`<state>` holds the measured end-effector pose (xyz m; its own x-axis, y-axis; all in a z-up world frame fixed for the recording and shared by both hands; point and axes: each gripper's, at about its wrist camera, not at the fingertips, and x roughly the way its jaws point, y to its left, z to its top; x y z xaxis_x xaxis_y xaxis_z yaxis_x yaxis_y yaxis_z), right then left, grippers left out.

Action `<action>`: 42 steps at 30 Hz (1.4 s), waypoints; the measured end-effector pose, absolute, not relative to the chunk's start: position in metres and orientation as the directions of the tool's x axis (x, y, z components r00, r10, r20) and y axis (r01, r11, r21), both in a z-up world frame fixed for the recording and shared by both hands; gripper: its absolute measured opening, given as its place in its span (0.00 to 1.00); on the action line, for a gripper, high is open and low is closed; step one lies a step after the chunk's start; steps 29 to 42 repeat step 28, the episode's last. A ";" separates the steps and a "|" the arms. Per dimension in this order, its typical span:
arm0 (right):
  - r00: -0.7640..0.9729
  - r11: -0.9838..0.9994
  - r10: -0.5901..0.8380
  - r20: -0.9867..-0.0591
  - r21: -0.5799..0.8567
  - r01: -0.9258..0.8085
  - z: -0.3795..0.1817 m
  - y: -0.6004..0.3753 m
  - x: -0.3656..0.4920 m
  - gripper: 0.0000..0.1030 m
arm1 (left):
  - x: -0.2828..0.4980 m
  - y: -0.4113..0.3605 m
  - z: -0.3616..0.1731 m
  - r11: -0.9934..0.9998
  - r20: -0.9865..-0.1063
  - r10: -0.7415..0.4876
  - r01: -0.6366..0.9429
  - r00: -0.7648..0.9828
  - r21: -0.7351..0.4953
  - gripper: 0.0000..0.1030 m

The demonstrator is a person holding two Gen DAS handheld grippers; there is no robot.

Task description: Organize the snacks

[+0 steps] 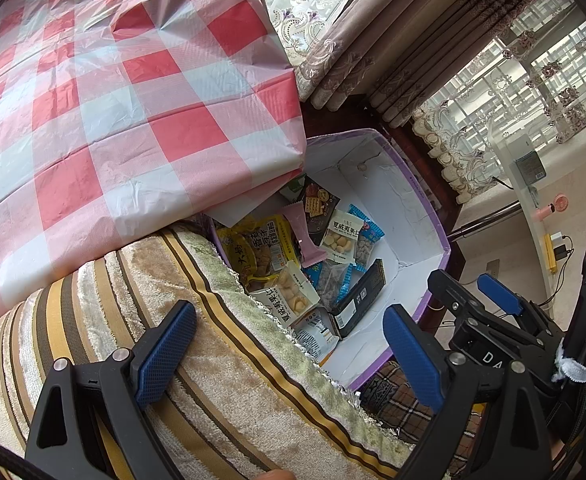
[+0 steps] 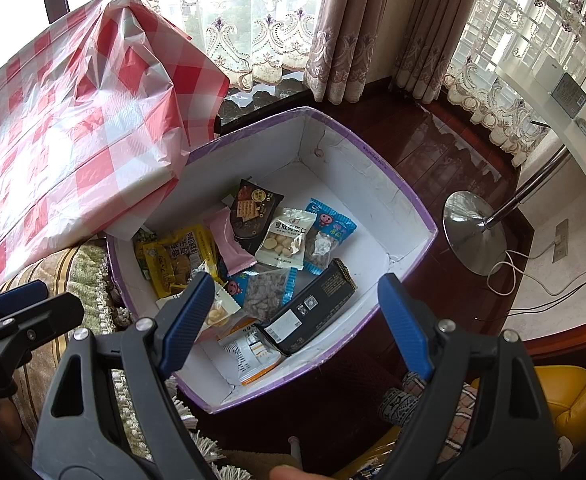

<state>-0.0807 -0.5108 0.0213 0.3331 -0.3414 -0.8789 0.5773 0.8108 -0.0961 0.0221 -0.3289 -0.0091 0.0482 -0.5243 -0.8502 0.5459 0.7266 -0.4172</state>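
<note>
Both claws gape empty: right claw (image 2: 293,320) above the purple box (image 2: 393,192), left claw (image 1: 289,356) over the striped cushion (image 1: 213,360) beside it. Below them, snack packets (image 2: 285,236) already fill the box, so sorting looks nearly done. The checked bench cloth (image 2: 73,120) hides the box's far corner.

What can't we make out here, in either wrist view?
- Near corner of the purple-rimmed white cardboard box: left wrist view, hidden by the striped plush cushion.
- White-and-orange snack packet: right wrist view, partly under the long black snack box; print too small to read.
- Packets below the top layer: both views, covered by the pile.
</note>
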 end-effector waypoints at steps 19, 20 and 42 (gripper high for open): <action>0.333 0.813 -0.338 -0.880 -0.095 0.574 0.021 -0.512 -0.080 0.83 | 0.022 -0.329 -0.009 0.727 -0.850 -0.524 0.545 0.048 -0.417 0.92; 0.333 0.813 -0.338 -0.880 -0.094 0.574 0.021 -0.512 -0.080 0.83 | 0.022 -0.329 -0.009 0.727 -0.850 -0.524 0.545 0.048 -0.417 0.92; 0.334 0.814 -0.337 -0.880 -0.094 0.574 0.022 -0.513 -0.080 0.83 | 0.020 -0.329 -0.009 0.722 -0.845 -0.531 0.555 0.061 -0.413 0.92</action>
